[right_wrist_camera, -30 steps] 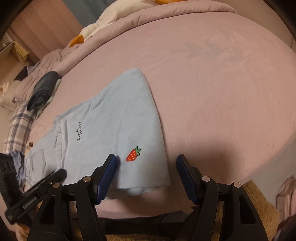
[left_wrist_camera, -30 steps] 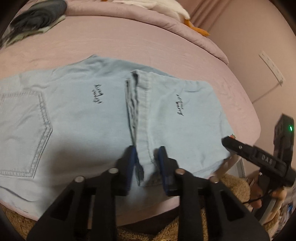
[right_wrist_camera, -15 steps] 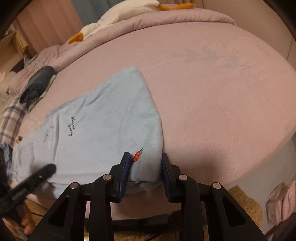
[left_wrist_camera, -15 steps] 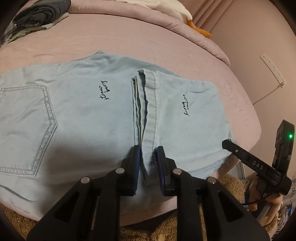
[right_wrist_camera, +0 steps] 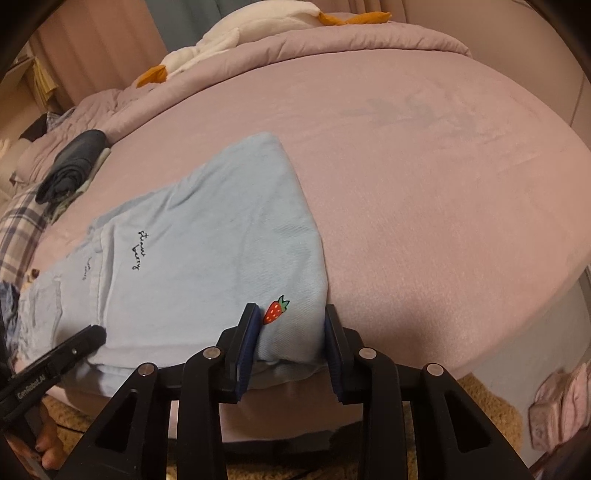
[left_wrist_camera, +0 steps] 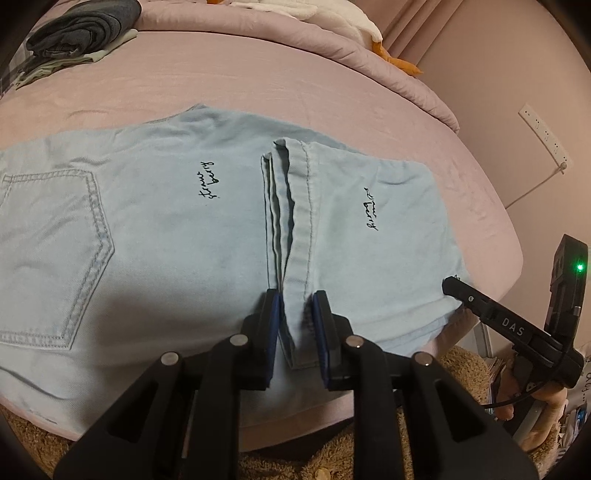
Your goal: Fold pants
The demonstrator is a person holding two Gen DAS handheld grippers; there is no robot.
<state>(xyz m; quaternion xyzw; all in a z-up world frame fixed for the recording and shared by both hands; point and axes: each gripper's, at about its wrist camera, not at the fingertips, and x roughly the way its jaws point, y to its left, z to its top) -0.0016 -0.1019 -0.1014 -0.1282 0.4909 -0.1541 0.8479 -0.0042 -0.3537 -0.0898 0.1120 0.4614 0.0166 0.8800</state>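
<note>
Both grippers have been narrowing over the last second, and each is now sitting clamped on cloth. The left gripper (left_wrist_camera: 297, 325), whose blue pads (left_wrist_camera: 272, 325) stood apart around the hem 1 second ago, is now pinching the stacked leg hems (left_wrist_camera: 291, 280) where they are lying on the seat of the pants (left_wrist_camera: 155, 229). The right gripper (right_wrist_camera: 290, 332) was gaping wide around the strawberry patch (right_wrist_camera: 276, 310) — it is now squeezing the folded edge just beside that patch. My reading is that both corners of the near edge are being secured, so the next fold is probably about to be lifted and carried over.

The pale blue pants are lying already folded once, spread across the near side of the pink bed (right_wrist_camera: 424, 184), with a back pocket (left_wrist_camera: 55, 258) facing up. A dark folded garment (left_wrist_camera: 81, 33) is resting well apart near the rolled quilt (right_wrist_camera: 332, 48) — a white plush toy (right_wrist_camera: 236, 33) is lying there too. A brown rug (left_wrist_camera: 454, 373) is showing below the mattress edge.
</note>
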